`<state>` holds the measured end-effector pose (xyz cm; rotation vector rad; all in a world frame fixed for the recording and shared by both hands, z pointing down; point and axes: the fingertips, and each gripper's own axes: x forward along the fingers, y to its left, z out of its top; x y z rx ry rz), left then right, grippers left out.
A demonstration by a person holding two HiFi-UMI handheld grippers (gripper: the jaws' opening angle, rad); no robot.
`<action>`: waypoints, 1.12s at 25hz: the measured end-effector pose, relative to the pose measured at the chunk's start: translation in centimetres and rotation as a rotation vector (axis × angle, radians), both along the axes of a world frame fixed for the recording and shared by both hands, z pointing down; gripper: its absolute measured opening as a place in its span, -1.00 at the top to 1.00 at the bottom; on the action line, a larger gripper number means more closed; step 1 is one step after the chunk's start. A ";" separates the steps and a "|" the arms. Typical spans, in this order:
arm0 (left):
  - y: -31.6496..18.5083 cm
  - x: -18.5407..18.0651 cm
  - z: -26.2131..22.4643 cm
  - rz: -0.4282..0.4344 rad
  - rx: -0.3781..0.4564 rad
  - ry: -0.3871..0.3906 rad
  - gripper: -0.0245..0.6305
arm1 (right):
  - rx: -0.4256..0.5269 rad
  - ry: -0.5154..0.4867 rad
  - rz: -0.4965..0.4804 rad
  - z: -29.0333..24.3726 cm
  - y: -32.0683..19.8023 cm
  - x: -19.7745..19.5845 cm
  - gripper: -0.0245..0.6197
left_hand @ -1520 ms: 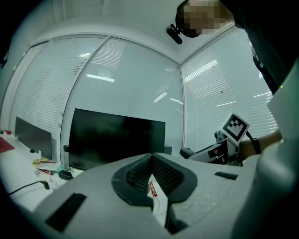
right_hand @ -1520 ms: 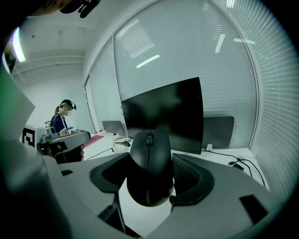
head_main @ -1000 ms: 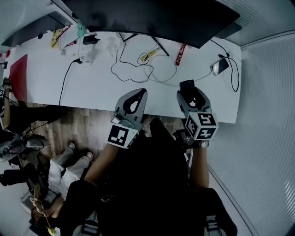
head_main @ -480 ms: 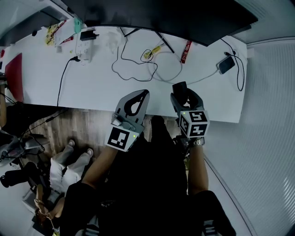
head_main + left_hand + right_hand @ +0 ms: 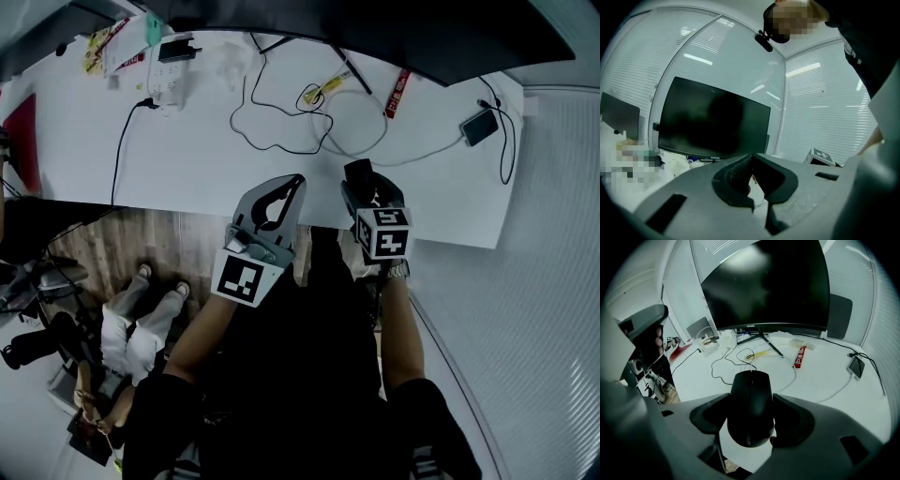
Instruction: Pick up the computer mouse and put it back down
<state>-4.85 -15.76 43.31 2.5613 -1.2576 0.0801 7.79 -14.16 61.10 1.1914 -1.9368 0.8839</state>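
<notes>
Near the white desk's (image 5: 187, 169) front edge, right gripper (image 5: 751, 423) clamps the rounded black plastic computer mouse (image 5: 750, 397); a loose squeeze could drop it floorward. Left gripper (image 5: 752, 160) closed, empty.

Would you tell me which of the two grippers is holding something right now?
The right gripper: its jaws grip the black computer mouse by its sides. The left gripper has its jaws together with nothing between them.

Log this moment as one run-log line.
right gripper: shut on computer mouse | position: over desk's near edge | left gripper: shut, empty
</notes>
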 end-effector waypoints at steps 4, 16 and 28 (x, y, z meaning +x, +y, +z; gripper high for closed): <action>0.0 -0.5 1.4 -0.004 -0.026 -0.004 0.91 | -0.042 0.021 -0.001 2.4 0.3 -0.1 0.05; -0.4 -1.1 4.4 -0.015 -0.080 -0.003 0.91 | -0.136 0.086 -0.004 7.4 1.3 0.2 0.05; -0.1 -1.4 6.1 -0.039 -0.113 0.000 0.91 | -0.149 0.137 -0.052 9.2 1.9 -0.3 0.05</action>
